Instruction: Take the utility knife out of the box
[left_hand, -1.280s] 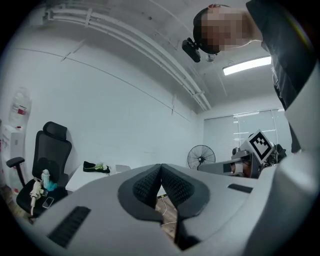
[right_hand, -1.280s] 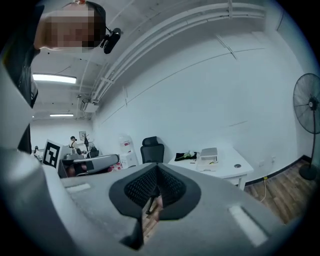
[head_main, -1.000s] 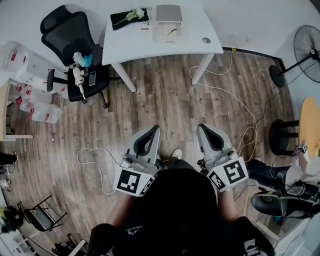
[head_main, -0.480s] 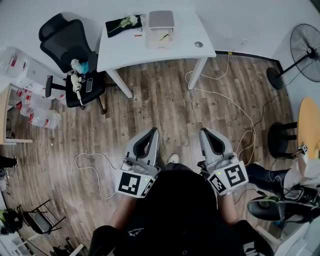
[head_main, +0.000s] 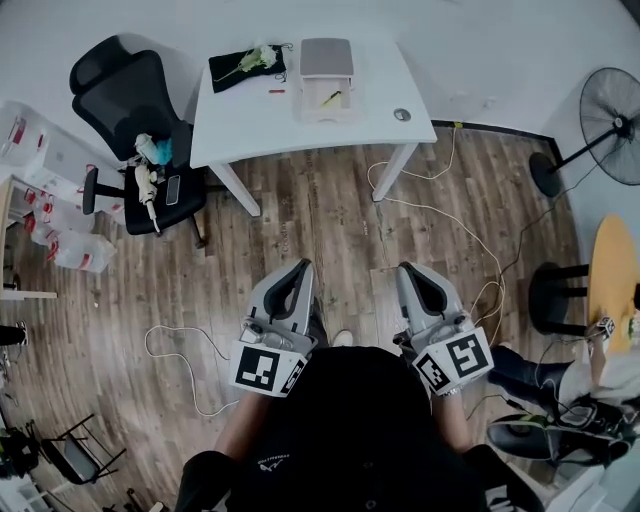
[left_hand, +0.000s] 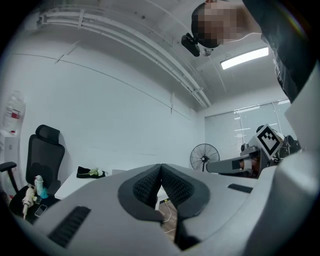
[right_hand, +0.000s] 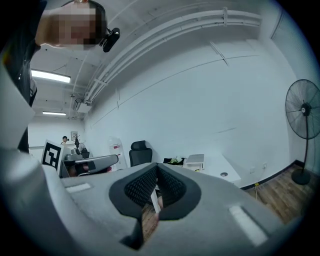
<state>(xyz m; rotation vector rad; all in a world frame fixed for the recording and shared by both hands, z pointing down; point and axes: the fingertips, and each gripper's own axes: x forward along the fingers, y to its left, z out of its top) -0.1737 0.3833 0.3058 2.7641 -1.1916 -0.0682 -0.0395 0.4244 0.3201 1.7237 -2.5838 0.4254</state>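
Observation:
A white box with its lid tipped back stands on the white table at the far side of the room. A small yellow utility knife lies inside it. Both grippers are held side by side over the wood floor, well short of the table. My left gripper is shut with nothing in it, its pads meeting in the left gripper view. My right gripper also looks shut and empty. In the right gripper view the box shows small beyond the jaws.
A black cloth with flowers and a small round disc lie on the table. A black office chair stands at its left. Cables trail over the floor. A standing fan and a round wooden table are at the right.
Both grippers have moved forward across the floor toward the table, still shut. The table and box now sit lower and nearer in the head view.

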